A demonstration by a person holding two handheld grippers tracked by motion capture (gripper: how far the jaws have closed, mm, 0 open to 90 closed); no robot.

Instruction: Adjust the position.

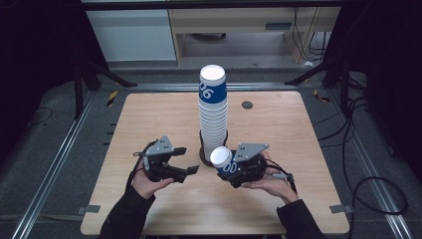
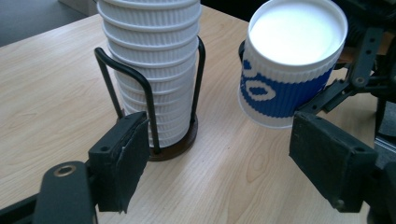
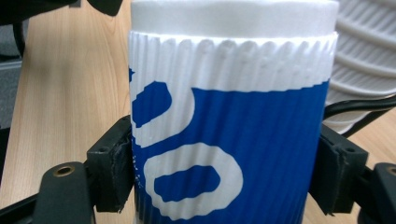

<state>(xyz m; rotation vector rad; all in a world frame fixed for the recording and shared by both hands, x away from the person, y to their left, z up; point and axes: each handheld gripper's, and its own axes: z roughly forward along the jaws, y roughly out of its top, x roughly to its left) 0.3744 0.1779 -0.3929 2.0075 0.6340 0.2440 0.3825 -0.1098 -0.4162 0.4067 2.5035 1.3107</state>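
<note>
My right gripper [image 1: 238, 168] is clamped on the blue-and-white ribbed paper cup [image 1: 222, 160], tilted at five o'clock of the tall cup stack [image 1: 213, 112]; my empty, half-open left gripper [image 1: 185, 160] could dent it by squeezing hard, or I could topple the stack.

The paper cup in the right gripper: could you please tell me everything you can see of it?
The paper cup is ribbed, blue around its body with white figures, and white near its closed flat end. It looks like corrugated paper. The right gripper is shut on it, one black pad on each side. It is held tilted, closed end up and toward the left gripper, just off the wooden table, beside the tall stack of cups in its wire holder. Nothing else touches it that I can see.
</note>
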